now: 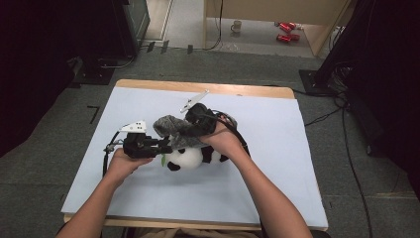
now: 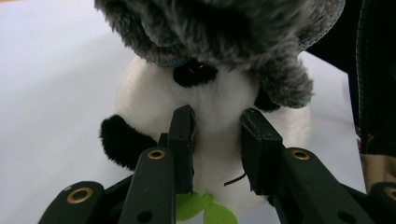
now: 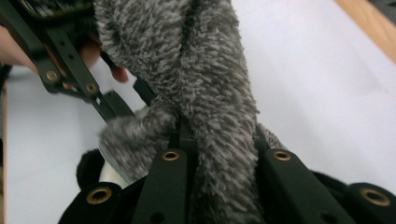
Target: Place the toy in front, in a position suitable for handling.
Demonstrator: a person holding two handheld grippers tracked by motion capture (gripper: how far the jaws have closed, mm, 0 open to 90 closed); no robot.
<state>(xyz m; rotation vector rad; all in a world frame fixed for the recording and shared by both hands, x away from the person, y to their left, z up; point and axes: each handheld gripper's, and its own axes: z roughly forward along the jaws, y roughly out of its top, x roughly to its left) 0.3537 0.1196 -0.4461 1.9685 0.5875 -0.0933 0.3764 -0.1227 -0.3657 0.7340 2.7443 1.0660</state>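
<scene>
A panda plush toy (image 1: 187,158) is found lying at the centre of the frame in the high view, on the pale blue table cover (image 1: 277,163). A grey fleece hat (image 1: 173,128) is draped over its head. The left gripper (image 2: 218,140) is clamped on the panda's white body, jaws pressed into the plush. The right gripper (image 3: 219,154) is closed on a fold of the hat. The step in hand is judged to be fitting the hat onto the head; next, the fleece must be drawn down while the body is kept steady.
</scene>
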